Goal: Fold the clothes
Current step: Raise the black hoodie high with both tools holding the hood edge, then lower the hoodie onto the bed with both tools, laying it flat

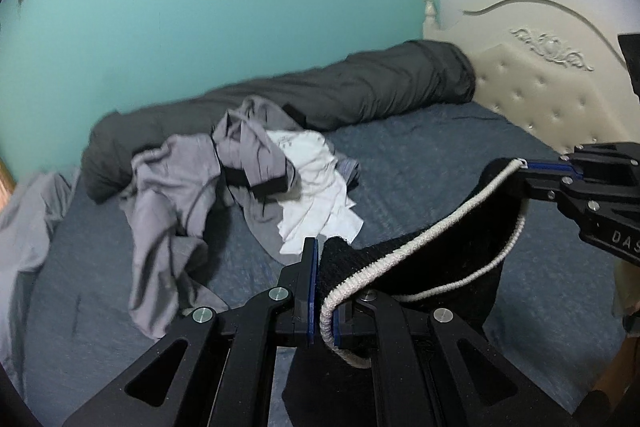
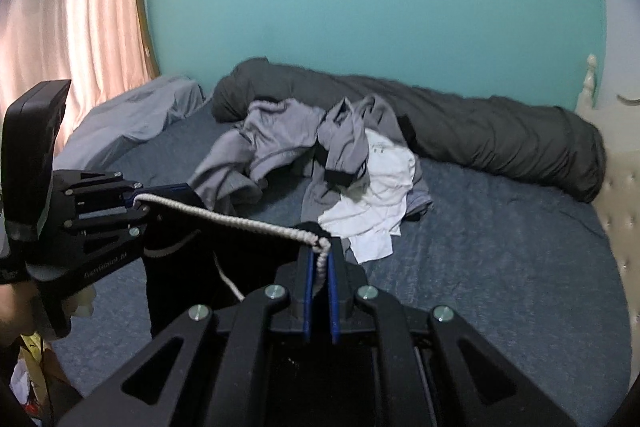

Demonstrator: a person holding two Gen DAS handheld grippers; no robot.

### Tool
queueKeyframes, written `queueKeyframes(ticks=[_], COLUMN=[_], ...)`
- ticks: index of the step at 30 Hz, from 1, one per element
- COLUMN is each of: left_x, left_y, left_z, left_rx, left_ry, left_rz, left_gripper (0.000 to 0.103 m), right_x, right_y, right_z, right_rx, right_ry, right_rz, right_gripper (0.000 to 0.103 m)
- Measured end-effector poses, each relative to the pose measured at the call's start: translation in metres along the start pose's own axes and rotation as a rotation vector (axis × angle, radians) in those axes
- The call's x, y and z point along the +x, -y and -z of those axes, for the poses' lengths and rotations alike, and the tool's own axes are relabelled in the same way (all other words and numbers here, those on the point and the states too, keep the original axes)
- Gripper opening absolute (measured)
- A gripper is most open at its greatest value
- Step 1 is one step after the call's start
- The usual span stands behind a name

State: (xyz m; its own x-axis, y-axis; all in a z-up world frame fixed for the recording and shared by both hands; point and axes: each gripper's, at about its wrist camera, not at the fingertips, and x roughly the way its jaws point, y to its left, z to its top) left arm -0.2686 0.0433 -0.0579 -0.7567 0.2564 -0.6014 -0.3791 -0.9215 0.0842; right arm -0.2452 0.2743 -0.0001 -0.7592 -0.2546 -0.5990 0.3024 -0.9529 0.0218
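Blue bed (image 1: 440, 163), both grippers, left gripper (image 1: 322, 307), right gripper (image 2: 319, 287), clamped on perhaps knitted black garment (image 1: 452, 227)

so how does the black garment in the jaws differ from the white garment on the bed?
The black garment hangs stretched between the left gripper and the right gripper; the white garment lies crumpled in the pile, untouched. The black garment has a cream ribbed trim along its edge; the white garment looks plain apart from a faint mark. Neither is folded yet.
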Motion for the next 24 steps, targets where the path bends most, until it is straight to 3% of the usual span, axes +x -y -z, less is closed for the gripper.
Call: queueKeyframes(ticks=[8,16,24], left_x=[0.099,0.207,0.273], left_y=[-0.024,-0.058,-0.059], left_z=[0.001,0.023,0.054], left_rx=[-0.014,-0.116,-0.116], left_ry=[-0.074,-0.192,-0.27], left_rz=[0.007,0.066,0.053], left_gripper=[0.005,0.005,0.006], right_x=[0.109,0.21,0.29], right_y=[0.04,0.069,0.089], right_z=[0.005,0.022,0.048], right_rx=[0.03,0.072,0.143], right_ry=[-0.06,-0.136,-0.217], right_rz=[-0.03,-0.068,-0.076], right_gripper=[0.006,0.006,0.006])
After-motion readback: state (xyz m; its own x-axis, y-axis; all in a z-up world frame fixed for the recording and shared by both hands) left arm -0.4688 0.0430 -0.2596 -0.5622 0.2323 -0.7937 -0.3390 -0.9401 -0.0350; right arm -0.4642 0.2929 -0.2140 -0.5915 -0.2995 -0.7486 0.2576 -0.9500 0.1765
